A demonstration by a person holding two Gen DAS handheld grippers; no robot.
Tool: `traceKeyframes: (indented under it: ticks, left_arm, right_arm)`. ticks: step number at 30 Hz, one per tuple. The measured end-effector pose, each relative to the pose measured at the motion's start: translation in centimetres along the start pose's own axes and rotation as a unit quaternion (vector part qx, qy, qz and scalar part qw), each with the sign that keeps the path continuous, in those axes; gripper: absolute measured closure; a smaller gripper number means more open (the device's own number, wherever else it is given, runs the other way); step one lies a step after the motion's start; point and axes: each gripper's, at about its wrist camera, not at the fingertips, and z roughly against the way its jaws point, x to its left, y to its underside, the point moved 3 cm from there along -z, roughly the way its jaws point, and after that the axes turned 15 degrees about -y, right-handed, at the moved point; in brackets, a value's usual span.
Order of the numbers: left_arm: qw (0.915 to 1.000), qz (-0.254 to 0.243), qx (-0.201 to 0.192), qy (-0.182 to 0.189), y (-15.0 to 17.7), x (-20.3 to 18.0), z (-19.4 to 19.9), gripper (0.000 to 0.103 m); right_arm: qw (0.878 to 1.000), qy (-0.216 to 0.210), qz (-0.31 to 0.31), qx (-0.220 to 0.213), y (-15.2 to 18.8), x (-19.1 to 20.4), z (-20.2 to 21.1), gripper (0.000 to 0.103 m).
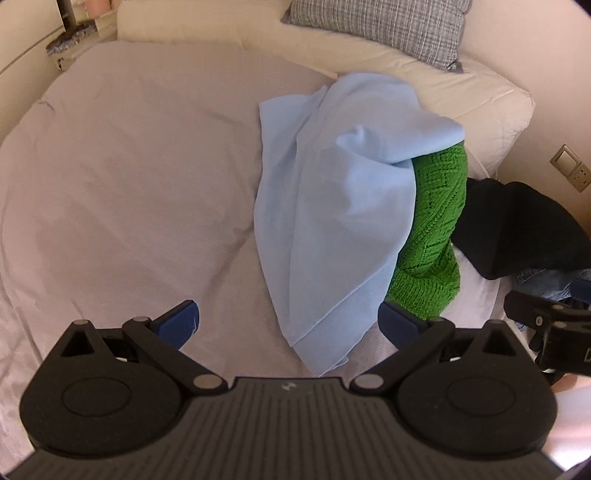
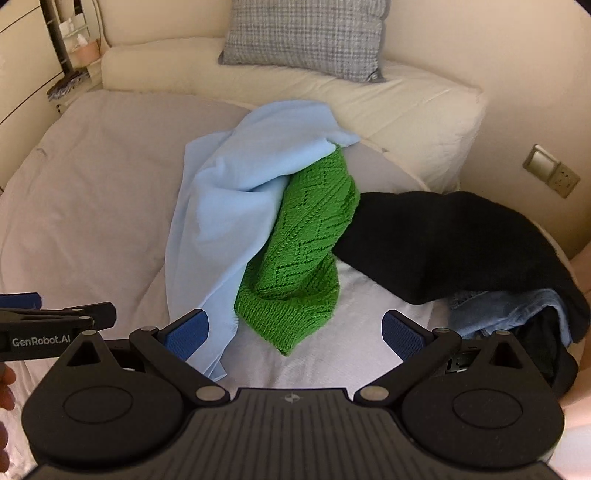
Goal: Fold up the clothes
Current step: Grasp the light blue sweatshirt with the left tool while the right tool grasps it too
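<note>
Clothes heaped on bed; both claws spread, "GenRobot.AI" probably on left one

- The light blue garment was plain.
- The knit sweater was bright green, with an openwork zigzag pattern.
- At 3 o'clock lay a black garment over faded blue jeans.
- The bedspread was pale grey.
- At 12 o'clock, the cushion was grey-and-white checked.
- The finger pads were dark blue.

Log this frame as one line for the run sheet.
stage: pre-grasp | left gripper: open, empty | right gripper: open, empty | light blue garment over green knit, unfolded | black garment beside
</note>
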Motion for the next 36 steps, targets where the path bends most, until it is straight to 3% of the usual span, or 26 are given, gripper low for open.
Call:
traceKeyframes:
  ticks: [4, 8, 13, 16, 20, 22, 24, 28, 33, 36]
  left_arm:
    - [0.9998, 0.0, 0.005, 0.019, 0.2, -0.1, -2.3, 0.001]
    - [0.9992, 0.0, 0.028, 0.028, 1.1, 0.1, -5.0, 0.003]
    - [0.9972, 0.006, 0.054, 0.051, 1.5, -0.1, -7.4, 0.024]
    - [0.9968, 0.005, 0.05, 0.063, 1.0, -0.8, -8.4, 0.027]
    - [0.9959, 0.003, 0.048, 0.076, 0.3, -2.0, -10.3, 0.033]
    - [0.9943, 0.019, 0.057, 0.088, -0.3, -2.0, -11.5, 0.048]
    - [0.9923, 0.037, 0.066, 0.099, -1.0, -1.9, -12.7, 0.053]
    - [0.989, 0.065, 0.07, 0.113, -2.7, -1.8, -14.6, 0.052]
    - [0.984, 0.083, 0.051, 0.149, -5.4, -2.8, -15.6, 0.033]
    - [0.979, 0.091, 0.045, 0.177, -6.6, -3.6, -16.2, 0.026]
  right_arm:
    - [1.0, -0.006, 0.0, 0.01, -0.8, -1.0, -1.5, 0.0]
    - [1.0, -0.013, 0.015, -0.01, -1.4, -1.8, -2.9, 0.0]
    - [0.999, -0.045, -0.003, -0.001, -2.3, -3.4, -5.1, 0.0]
    - [0.997, -0.074, -0.011, 0.001, -3.2, -4.2, -6.3, 0.002]
    - [0.994, -0.109, -0.028, -0.006, -4.7, -5.1, -8.0, 0.016]
    - [0.992, -0.121, -0.032, -0.008, -5.5, -5.3, -8.9, 0.024]
    - [0.991, -0.133, -0.032, -0.007, -6.2, -5.7, -9.8, 0.036]
    - [0.988, -0.144, -0.047, -0.007, -7.2, -6.6, -11.4, 0.043]
    - [0.982, -0.167, -0.089, -0.02, -8.8, -8.1, -13.2, 0.039]
    - [0.97, -0.199, -0.133, -0.041, -10.1, -9.1, -14.1, 0.038]
